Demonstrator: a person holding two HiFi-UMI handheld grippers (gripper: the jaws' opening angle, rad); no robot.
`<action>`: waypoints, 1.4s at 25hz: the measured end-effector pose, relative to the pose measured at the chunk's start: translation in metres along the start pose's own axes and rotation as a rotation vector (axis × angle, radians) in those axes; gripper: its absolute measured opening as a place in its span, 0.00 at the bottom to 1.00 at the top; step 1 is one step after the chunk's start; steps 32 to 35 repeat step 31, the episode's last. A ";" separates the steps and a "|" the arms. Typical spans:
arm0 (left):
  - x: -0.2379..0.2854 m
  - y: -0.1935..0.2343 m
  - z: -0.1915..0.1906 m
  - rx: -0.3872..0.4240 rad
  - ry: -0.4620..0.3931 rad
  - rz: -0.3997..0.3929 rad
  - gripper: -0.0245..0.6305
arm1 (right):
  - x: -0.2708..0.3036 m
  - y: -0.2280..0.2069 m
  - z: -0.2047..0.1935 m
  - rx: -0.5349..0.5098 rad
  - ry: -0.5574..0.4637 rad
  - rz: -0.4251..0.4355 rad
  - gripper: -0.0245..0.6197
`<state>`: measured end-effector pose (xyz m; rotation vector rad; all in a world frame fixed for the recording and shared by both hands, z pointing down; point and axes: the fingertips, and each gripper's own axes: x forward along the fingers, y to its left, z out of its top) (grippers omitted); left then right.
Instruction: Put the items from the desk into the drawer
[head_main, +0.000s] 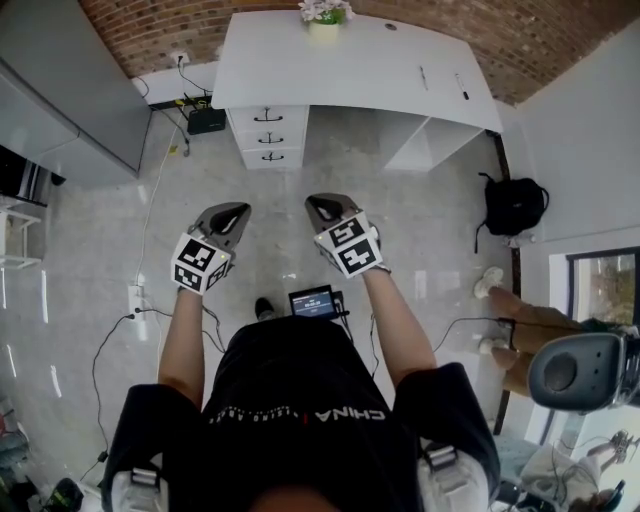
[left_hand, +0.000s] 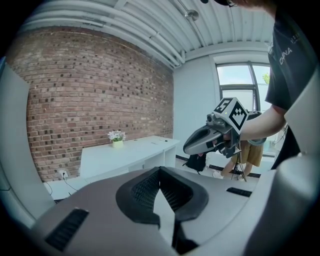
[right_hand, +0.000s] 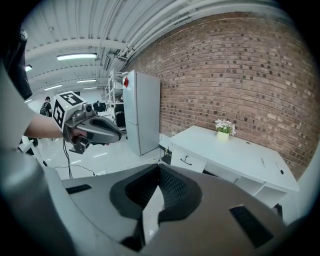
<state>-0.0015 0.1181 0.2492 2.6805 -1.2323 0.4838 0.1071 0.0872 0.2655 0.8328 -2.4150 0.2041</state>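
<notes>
Not at the bench (head_main: 330, 62) yet: both grippers hang in mid-air over the floor, well apart from it. The left gripper (head_main: 231, 213) has its jaws pressed together with nothing in them; the right gripper (head_main: 323, 206) is the same, tips together and empty. The items to stow sit on the bench top: a flower pot (head_main: 325, 14) at the back edge and two thin pen-like things (head_main: 423, 77) toward the right end, too small to identify. The drawer stack (head_main: 268, 137) is under the bench's left end, three fronts with handles, all apparently closed. My read: the step in hand is the approach, task not started. Walk in square to the drawer stack, spread one gripper's jaws before reaching a handle, pull a drawer out first, and keep the other gripper free for pickups. The flat thin items want a low pinch; the pot may tip, so grab it low.
</notes>
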 end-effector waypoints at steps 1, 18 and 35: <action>0.002 -0.001 0.001 0.004 0.000 0.001 0.05 | -0.001 -0.001 -0.001 0.000 -0.002 0.002 0.06; 0.016 -0.014 0.007 0.060 0.036 0.010 0.06 | -0.011 -0.012 -0.002 -0.004 -0.015 0.000 0.06; 0.013 -0.013 0.004 0.072 0.048 0.019 0.06 | -0.015 -0.011 0.000 0.016 -0.036 0.011 0.06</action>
